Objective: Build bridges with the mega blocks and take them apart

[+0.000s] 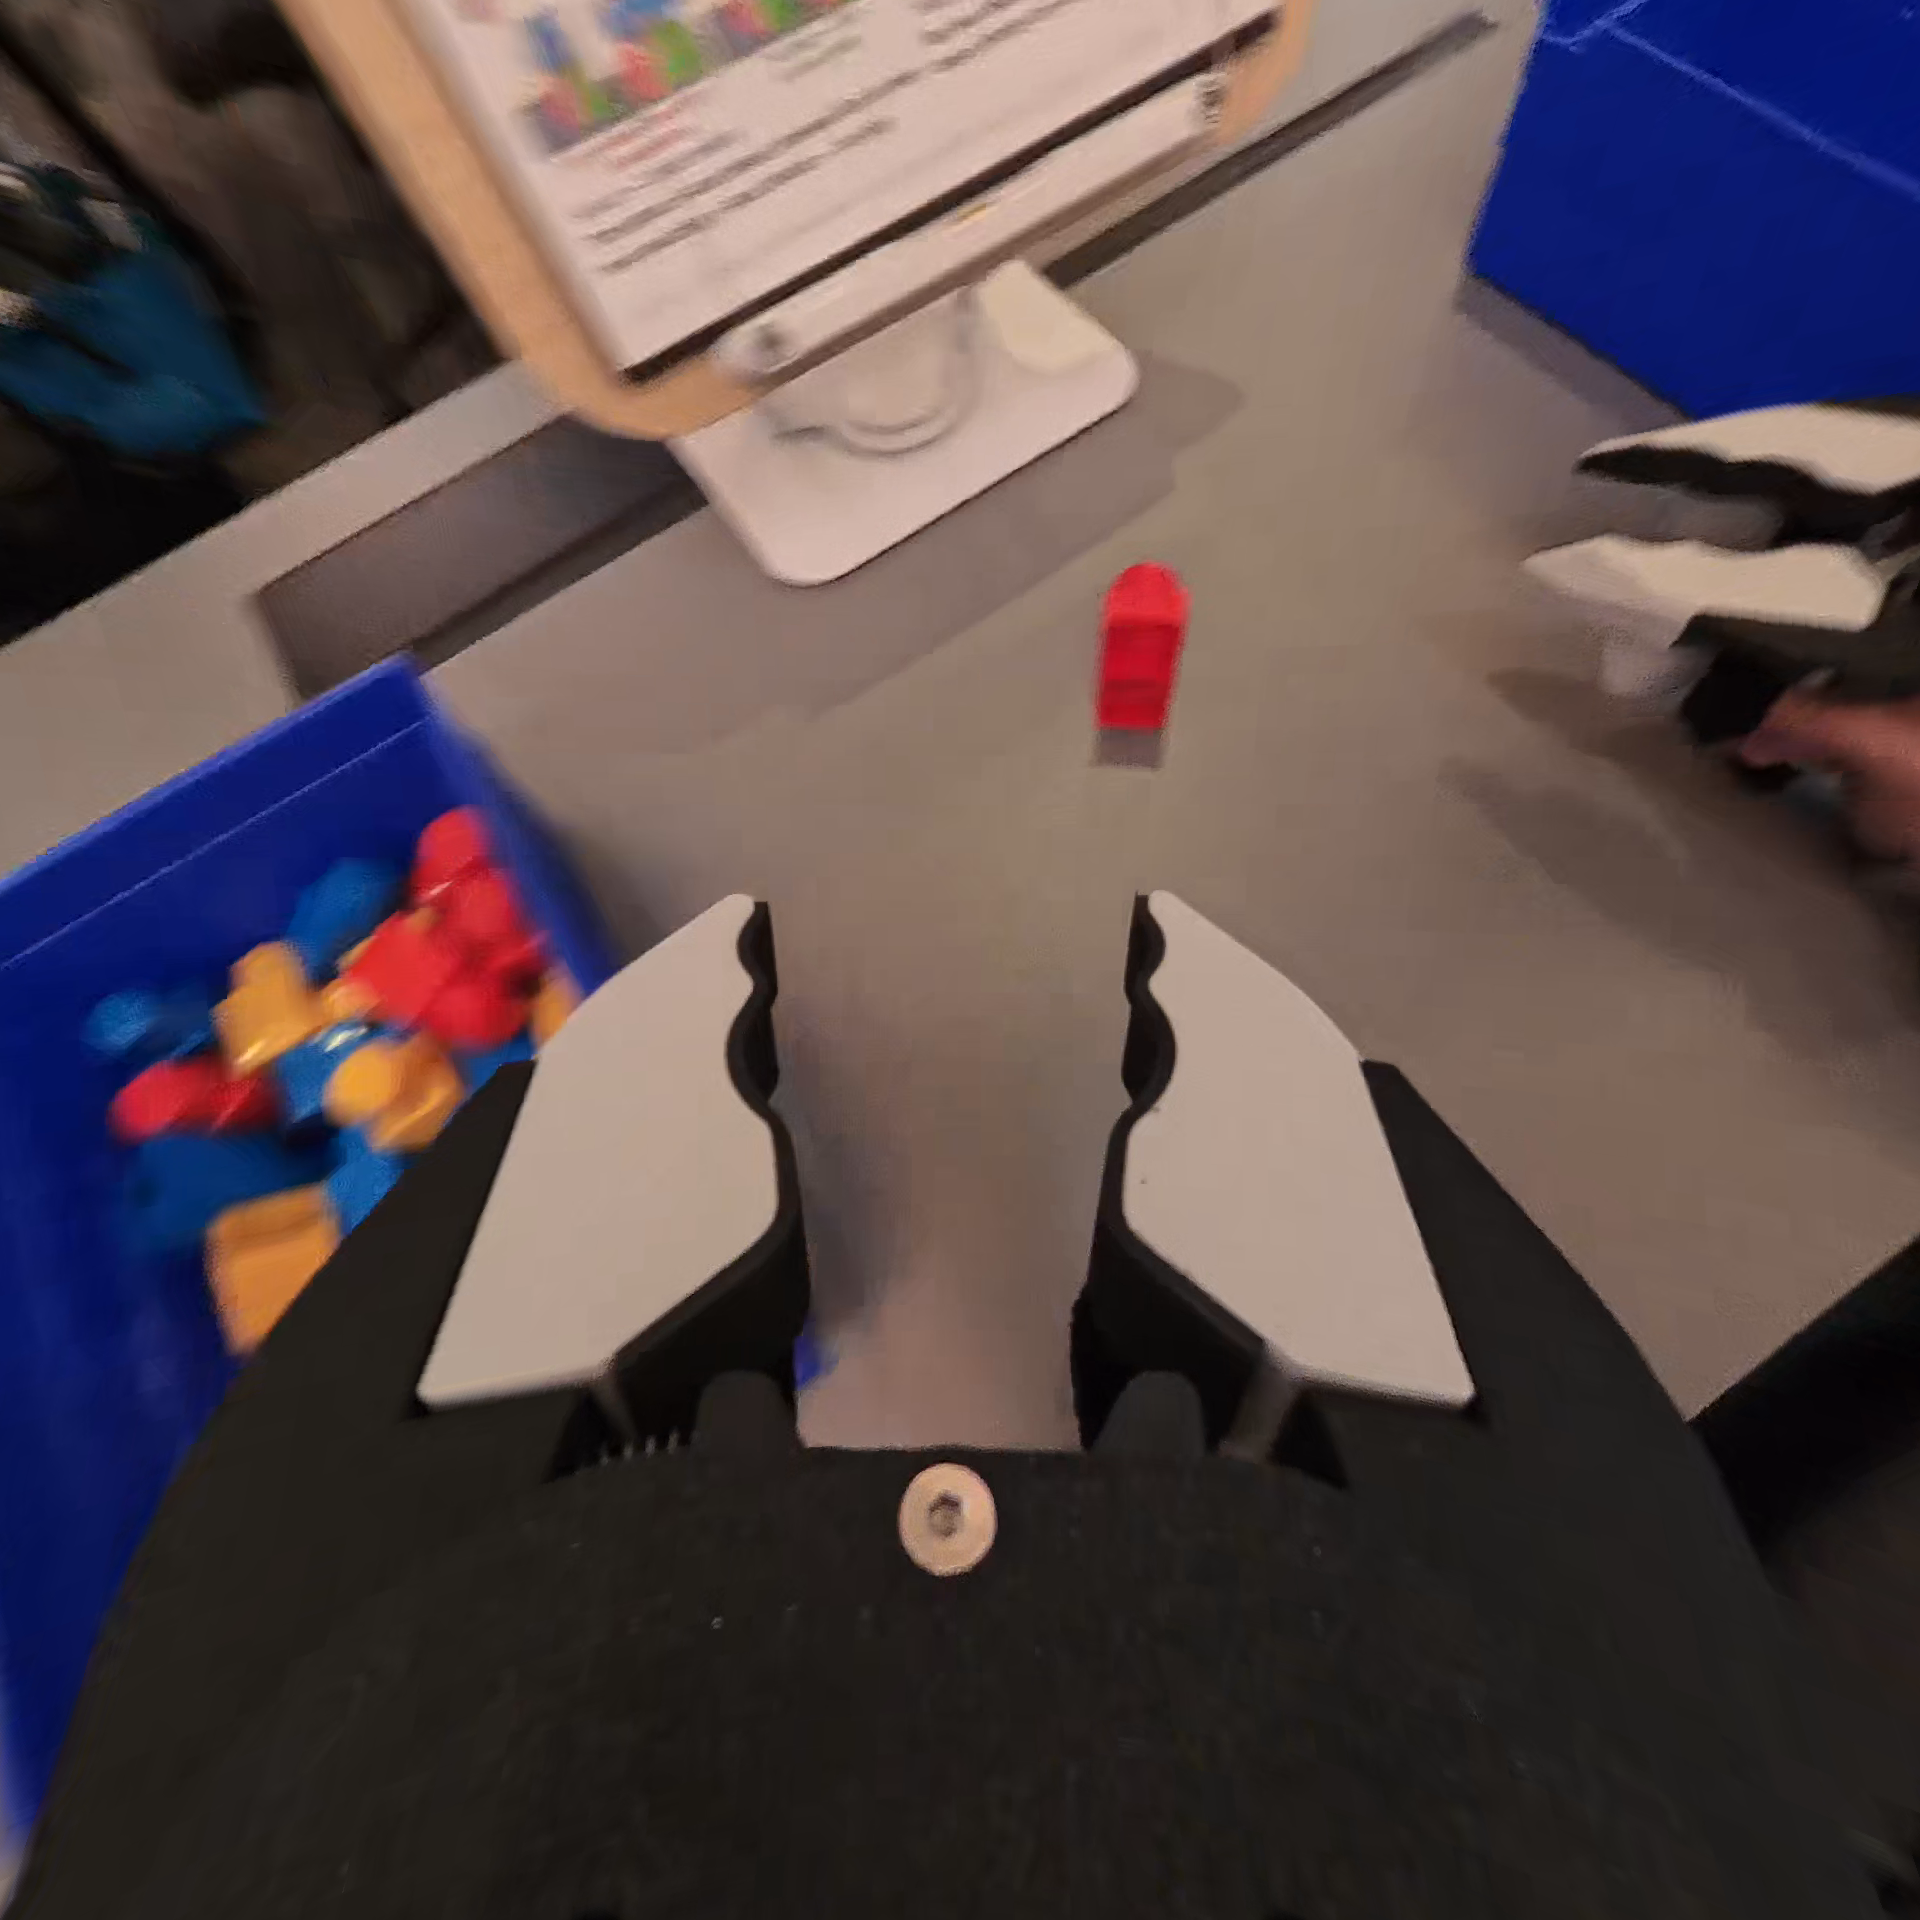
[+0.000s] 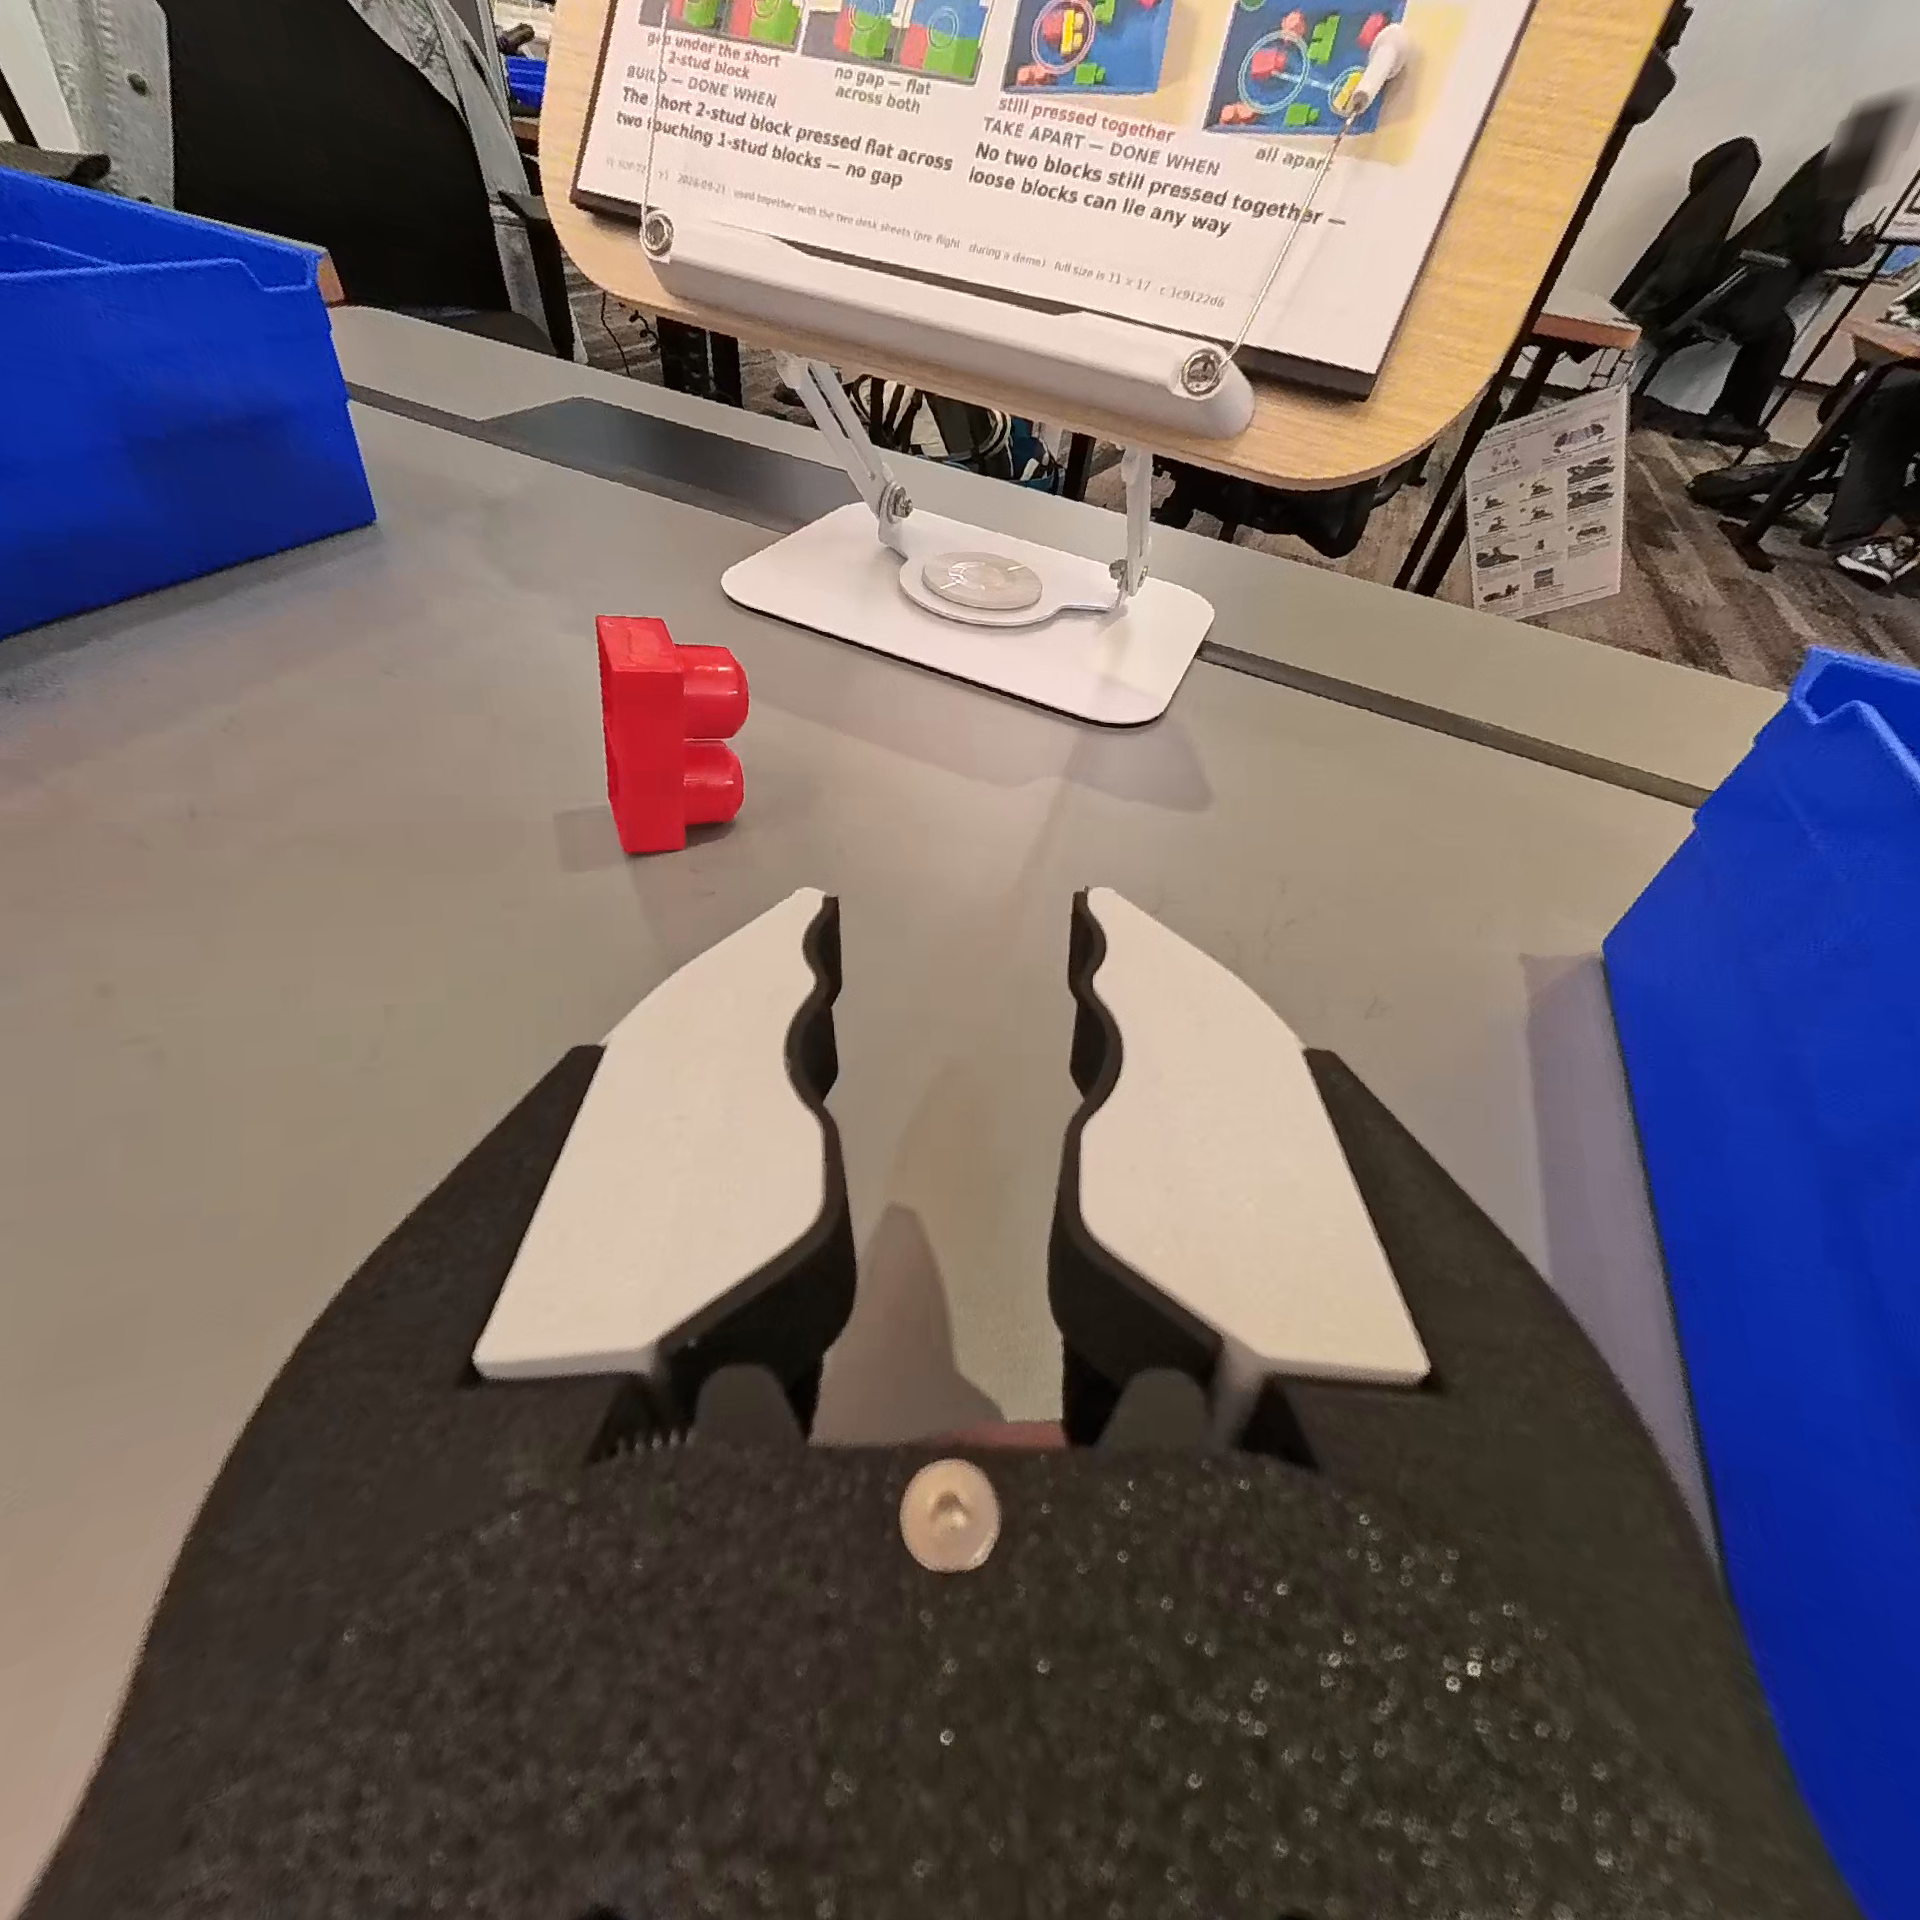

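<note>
A red two-stud block (image 2: 670,732) stands on its end on the grey table, studs pointing right; it also shows in the left wrist view (image 1: 1141,649). My left gripper (image 1: 951,909) is open and empty, above the table, with the block ahead and slightly right. A blue bin (image 1: 197,831) at its left holds several red, blue and yellow blocks (image 1: 343,1039). My right gripper (image 2: 956,899) is open and empty, with the block ahead to its left. It also shows at the right edge of the left wrist view (image 1: 1558,520), held by a hand.
A wooden board with an instruction sheet (image 2: 1018,156) stands on a white stand (image 2: 977,613) at the table's back. A blue bin (image 2: 156,416) stands at the far left and another (image 2: 1787,1143) close at the right. The left wrist view is blurred. Spacing between my two grippers at the tips: around 30 centimeters.
</note>
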The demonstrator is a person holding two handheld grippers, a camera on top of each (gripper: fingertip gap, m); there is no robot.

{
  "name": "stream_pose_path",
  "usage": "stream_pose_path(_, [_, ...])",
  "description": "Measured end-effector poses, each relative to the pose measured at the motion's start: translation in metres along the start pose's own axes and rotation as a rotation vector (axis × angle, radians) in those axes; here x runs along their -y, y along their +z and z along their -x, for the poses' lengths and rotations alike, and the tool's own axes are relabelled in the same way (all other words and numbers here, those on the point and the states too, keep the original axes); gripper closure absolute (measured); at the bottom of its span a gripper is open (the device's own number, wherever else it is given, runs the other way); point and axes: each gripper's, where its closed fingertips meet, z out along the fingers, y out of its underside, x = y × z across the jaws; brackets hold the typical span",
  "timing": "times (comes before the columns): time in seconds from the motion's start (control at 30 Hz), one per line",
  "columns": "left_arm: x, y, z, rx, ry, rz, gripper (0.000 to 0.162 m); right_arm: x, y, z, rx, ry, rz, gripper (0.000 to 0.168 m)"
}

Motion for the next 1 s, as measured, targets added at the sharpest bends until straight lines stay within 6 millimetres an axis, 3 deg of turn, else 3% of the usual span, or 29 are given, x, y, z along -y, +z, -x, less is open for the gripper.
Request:
stream_pose_path(0.1, [-0.049,-0.041,0.042,0.058,-0.008,0.036,0.099,-0.001,0.001,0.000,-0.006,-0.011,0.008,0.126])
stream_pose_path(0.2, [-0.074,-0.041,0.074,0.039,0.067,0.096,0.095,-0.001,0.001,0.001,-0.009,-0.018,0.009,0.126])
stream_pose_path(0.27, [-0.079,-0.021,0.094,0.008,0.154,0.133,0.097,-0.001,0.001,0.001,-0.008,-0.014,0.007,0.126])
stream_pose_path(0.5, [-0.101,0.087,0.168,-0.078,0.285,0.420,0.087,-0.003,0.001,0.001,0.001,-0.006,0.023,0.126])
stream_pose_path(0.63, [-0.104,0.122,0.191,-0.106,0.285,0.489,0.086,-0.005,0.004,0.003,0.004,-0.027,0.045,0.126])
stream_pose_path(0.7, [-0.108,0.134,0.195,-0.136,0.275,0.512,0.084,-0.004,0.003,0.004,0.002,-0.035,0.038,0.126])
stream_pose_path(0.77, [-0.109,0.140,0.193,-0.177,0.255,0.514,0.093,-0.004,0.003,0.005,0.003,-0.039,0.037,0.126])
stream_pose_path(0.9, [-0.107,0.131,0.191,-0.175,0.184,0.500,0.094,-0.004,0.003,0.005,0.007,-0.038,0.034,0.126])
stream_pose_path(1.0, [-0.092,0.109,0.192,-0.089,0.111,0.438,0.094,-0.004,0.003,0.006,0.012,-0.040,0.037,0.126])
